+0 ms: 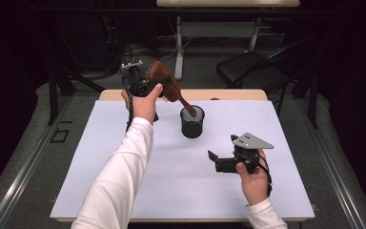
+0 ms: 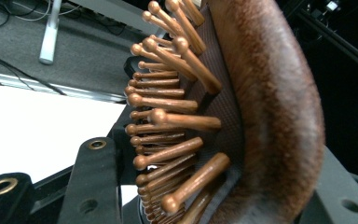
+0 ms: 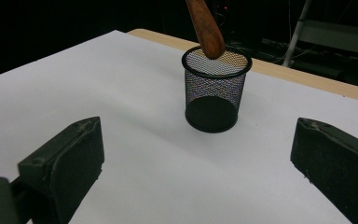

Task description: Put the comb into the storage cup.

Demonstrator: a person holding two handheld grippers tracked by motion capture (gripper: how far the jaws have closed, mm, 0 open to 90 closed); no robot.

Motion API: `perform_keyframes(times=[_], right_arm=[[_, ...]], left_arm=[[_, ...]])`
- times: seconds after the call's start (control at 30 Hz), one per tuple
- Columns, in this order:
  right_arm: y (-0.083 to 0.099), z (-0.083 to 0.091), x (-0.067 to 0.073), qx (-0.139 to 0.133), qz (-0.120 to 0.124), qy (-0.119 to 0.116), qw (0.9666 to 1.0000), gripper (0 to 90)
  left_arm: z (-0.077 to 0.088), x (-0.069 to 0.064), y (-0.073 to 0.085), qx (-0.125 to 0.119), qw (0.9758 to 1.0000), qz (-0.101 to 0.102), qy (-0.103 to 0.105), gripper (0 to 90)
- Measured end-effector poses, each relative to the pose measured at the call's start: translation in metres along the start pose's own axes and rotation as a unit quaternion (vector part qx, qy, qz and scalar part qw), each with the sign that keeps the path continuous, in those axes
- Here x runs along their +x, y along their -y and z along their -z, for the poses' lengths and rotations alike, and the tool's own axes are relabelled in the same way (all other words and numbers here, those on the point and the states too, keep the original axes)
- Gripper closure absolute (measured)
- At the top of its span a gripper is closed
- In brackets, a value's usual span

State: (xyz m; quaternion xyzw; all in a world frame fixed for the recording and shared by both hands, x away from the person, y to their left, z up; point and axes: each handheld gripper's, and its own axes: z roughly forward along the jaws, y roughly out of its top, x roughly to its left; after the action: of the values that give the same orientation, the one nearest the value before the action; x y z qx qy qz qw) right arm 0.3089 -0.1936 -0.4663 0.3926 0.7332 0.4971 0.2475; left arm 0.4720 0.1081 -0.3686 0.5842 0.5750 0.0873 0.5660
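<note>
A brown wooden hairbrush [image 1: 164, 80] is held up at the far left of the table, my left gripper [image 1: 158, 87] shut on its head. In the left gripper view the brush's back [image 2: 270, 102] and round-tipped wooden bristles [image 2: 168, 112] sit between the black jaws. The handle [image 3: 207, 28] slants down to the right, its tip at the mouth of a black mesh cup [image 1: 192, 124] [image 3: 213, 91]. My right gripper [image 1: 221, 149] [image 3: 200, 156] rests low at the front right, open, nothing between its fingers, facing the cup.
A white sheet [image 1: 124, 181] covers the table; a strip of wooden edge [image 1: 228, 94] shows at the far side. Behind the table are a dark chair [image 1: 252, 69], a white desk leg [image 1: 178, 47] and cables on the floor.
</note>
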Motion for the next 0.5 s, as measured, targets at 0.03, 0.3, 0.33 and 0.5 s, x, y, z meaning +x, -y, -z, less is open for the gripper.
perform_keyframes(times=[0.03,0.3,0.33,0.5], right_arm=[[0.000,0.000,0.000,0.000,-0.001,-0.001,1.0000,2.6],[0.000,0.000,0.000,-0.001,0.002,0.000,1.0000,2.8],[0.000,0.000,0.000,-0.001,0.002,0.000,1.0000,2.8],[0.000,0.001,-0.001,-0.001,-0.001,0.001,1.0000,2.9]], left_arm=[[-0.001,0.000,0.000,0.000,1.0000,0.003,0.000,49.1],[-0.008,0.004,0.001,0.006,1.0000,0.004,-0.002,49.1],[-0.009,0.005,0.001,0.007,1.0000,0.004,-0.003,49.1],[-0.013,0.008,0.002,0.009,0.9999,0.002,-0.007,49.1]])
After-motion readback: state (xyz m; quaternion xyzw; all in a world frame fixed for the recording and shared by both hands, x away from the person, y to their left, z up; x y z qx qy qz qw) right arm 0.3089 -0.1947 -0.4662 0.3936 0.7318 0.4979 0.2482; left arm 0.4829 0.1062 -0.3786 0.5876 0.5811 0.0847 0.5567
